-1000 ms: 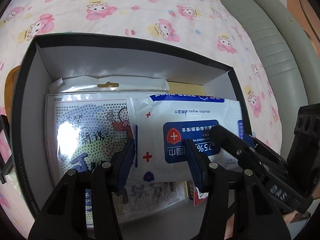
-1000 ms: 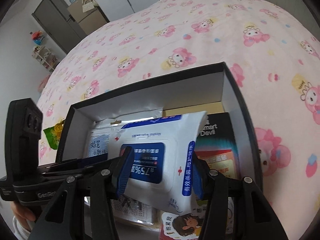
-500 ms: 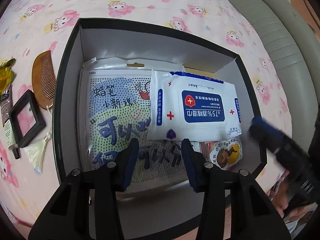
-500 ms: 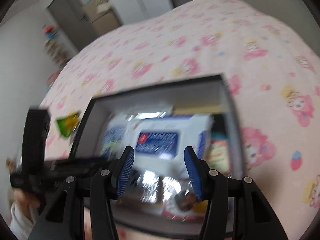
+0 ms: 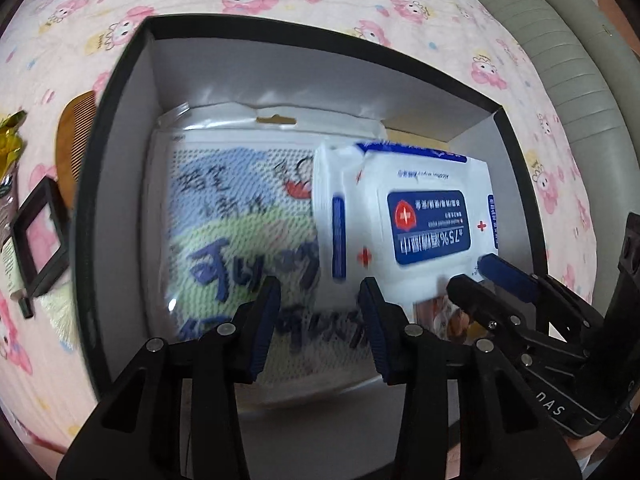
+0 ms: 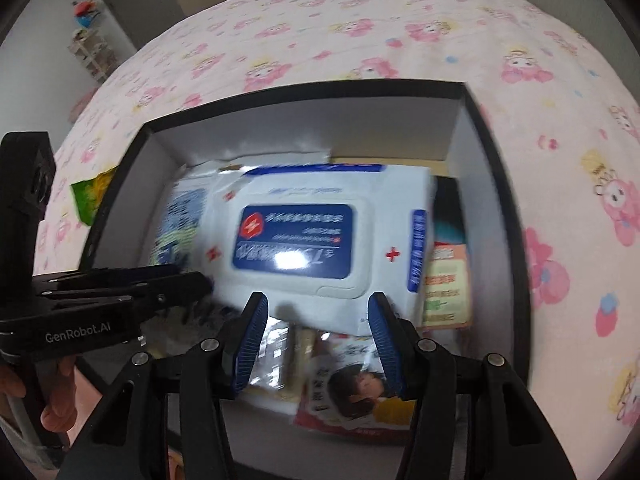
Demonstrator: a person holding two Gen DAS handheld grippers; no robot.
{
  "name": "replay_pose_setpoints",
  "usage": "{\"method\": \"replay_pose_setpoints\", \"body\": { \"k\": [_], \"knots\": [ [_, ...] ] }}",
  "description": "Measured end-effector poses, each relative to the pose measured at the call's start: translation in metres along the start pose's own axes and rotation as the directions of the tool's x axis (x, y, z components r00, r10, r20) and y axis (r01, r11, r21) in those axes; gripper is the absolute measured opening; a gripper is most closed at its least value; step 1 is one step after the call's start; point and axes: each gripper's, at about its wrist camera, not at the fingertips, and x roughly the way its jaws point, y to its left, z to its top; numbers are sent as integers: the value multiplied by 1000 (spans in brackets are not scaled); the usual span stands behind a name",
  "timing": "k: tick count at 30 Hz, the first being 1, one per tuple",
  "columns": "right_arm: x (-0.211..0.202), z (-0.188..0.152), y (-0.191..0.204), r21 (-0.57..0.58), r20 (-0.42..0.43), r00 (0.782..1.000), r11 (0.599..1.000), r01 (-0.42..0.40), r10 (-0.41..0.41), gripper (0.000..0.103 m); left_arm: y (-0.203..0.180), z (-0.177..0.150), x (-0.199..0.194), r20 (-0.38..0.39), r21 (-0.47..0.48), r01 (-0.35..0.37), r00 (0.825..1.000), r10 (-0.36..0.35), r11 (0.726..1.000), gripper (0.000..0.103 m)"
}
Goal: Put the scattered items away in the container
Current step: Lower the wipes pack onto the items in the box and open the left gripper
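Observation:
A black box (image 5: 120,128) with white inner walls sits on the pink bedspread. In it, a white wipes pack (image 5: 404,224) with a blue label lies partly over a bagged blue and green knitted piece (image 5: 232,216). My left gripper (image 5: 318,296) hovers over the box's near side, jaws apart with nothing between them. My right gripper (image 6: 318,308) is open too, its tips just above the near edge of the wipes pack (image 6: 304,236). From the left wrist view the right gripper (image 5: 476,276) reaches in by the pack's near right corner. Snack packets (image 6: 360,392) lie under the pack.
Left of the box, on the bedspread, lie a wooden comb (image 5: 74,136), a small black frame (image 5: 40,236), a tube (image 5: 10,248) and a gold wrapper (image 5: 12,140). A green packet (image 6: 94,196) shows there too. A grey padded headboard (image 5: 560,92) runs along the right.
Both grippers had the wipes pack between their fingers a second ago; it now lies in the box. The left jaws have narrowed. The right gripper swung away, then came back near the pack.

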Motion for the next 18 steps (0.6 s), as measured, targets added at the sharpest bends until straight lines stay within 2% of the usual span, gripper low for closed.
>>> {"method": "replay_pose_setpoints", "body": {
  "k": [5,7,9,13,16,18],
  "knots": [
    [-3,5,-12,48,29,999,999,22,-23,49,-9,11,6,4,2,27,1000,-27,1000,41],
    [-4,5,-11,42,25,999,999,23,-24,49,-8,10,4,6,-9,51,999,-51,999,41],
    [-6,3,-5,4,21,998,998,57,-57,49,-2,3,-3,7,-25,73,997,-73,997,41],
    [-16,1,4,-52,35,998,997,58,-56,49,2,-9,-13,-16,7,53,998,-53,999,41],
    [-13,-1,6,-78,11,997,994,75,-75,49,-12,-10,-6,-68,71,54,997,-49,996,41],
    [-8,-4,7,-99,-14,995,991,92,-94,49,-19,-11,0,-84,111,23,996,-14,994,41]
  ]
}}
